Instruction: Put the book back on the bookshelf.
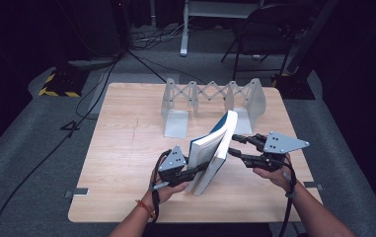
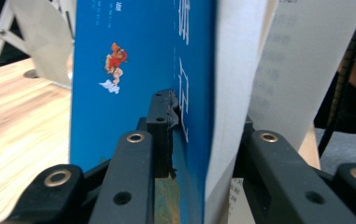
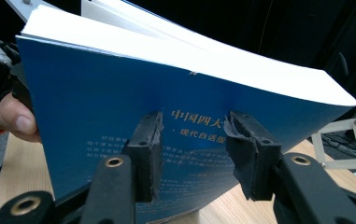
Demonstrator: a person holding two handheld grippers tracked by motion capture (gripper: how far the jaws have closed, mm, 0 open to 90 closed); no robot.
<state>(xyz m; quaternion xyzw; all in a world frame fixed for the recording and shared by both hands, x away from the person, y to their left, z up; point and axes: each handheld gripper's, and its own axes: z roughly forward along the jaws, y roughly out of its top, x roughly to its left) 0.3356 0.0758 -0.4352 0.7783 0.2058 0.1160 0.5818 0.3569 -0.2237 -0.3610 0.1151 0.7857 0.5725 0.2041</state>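
Two hands come in from the bottom of the high view, holding a blue book (image 1: 214, 150) tilted on edge on the wooden table (image 1: 121, 163), before a folding rack (image 1: 210, 101) and grey floor. From the left gripper (image 2: 199, 135) view, its jaws clamp part of the pages. From the right gripper (image 3: 192, 140) view, its jaws stand apart against the cover, gripping nothing.
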